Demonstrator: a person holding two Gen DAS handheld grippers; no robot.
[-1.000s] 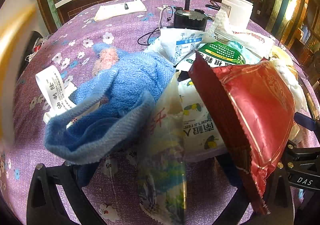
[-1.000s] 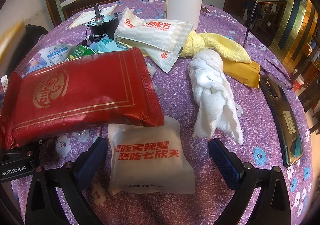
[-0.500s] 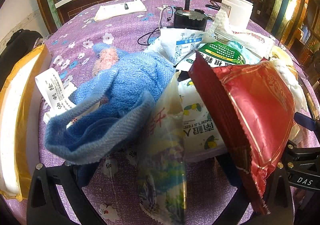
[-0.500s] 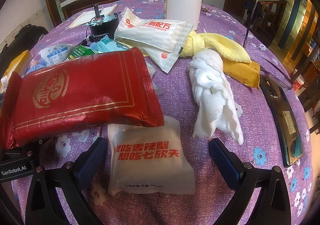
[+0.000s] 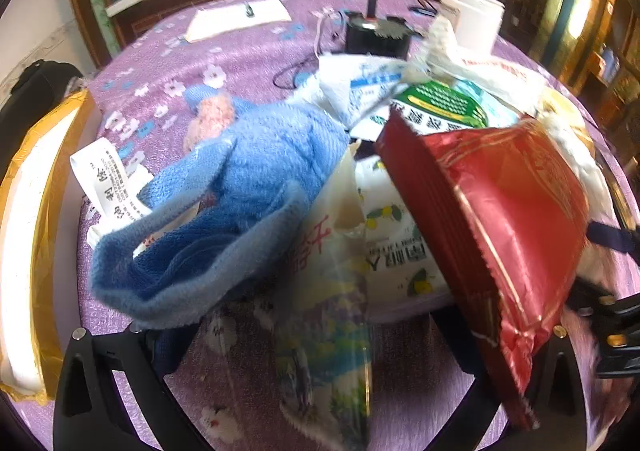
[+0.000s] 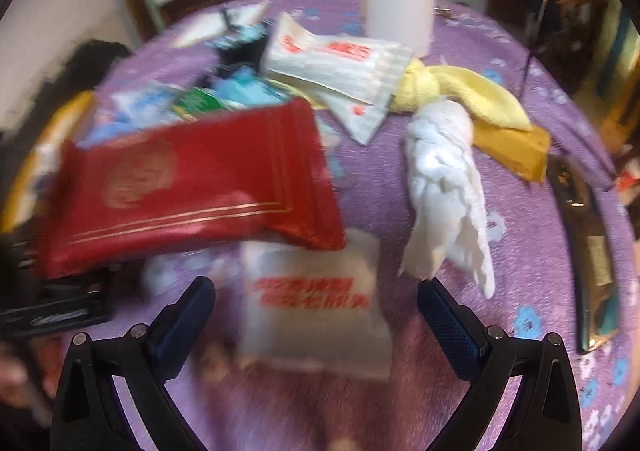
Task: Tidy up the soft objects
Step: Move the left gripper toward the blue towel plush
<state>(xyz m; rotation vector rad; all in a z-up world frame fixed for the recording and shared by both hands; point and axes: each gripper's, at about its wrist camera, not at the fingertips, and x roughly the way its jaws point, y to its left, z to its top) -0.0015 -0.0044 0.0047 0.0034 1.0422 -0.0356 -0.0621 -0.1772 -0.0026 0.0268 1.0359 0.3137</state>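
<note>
Right gripper [image 6: 316, 315]: fingers spread wide at the bottom of its frame, nothing held. The blue pads [image 6: 182, 325] stand either side of a flat white sachet with red printed characters [image 6: 320, 311] lying on the purple flowered tablecloth [image 6: 532, 263]; they flank it but do not touch it. The view is blurred, so finer detail cannot be read.

Left gripper [image 5: 320, 363]: black fingers set wide at the bottom of its frame. A crumpled blue terry towel [image 5: 224, 219], a translucent printed plastic bag [image 5: 332, 311] and a glossy red foil pack with gold lines [image 5: 512, 235] crowd the space between and over them. Whether any of these is gripped cannot be told.

Beyond, in the right wrist view: the red pack at centre left overlaps the sachet's upper edge; a twisted white cloth [image 6: 444, 187] lies right of centre, with a knotted yellow cloth [image 6: 460, 91] above it. A yellow-edged white tray [image 5: 28, 235] shows at the left edge of the left wrist view.

Judgement: sorting has barely begun; the step in hand appears to be approach to the white sachet. The next move calls for lowering, closing on the sachet's sides and clearing the overlapping red pack.
</note>
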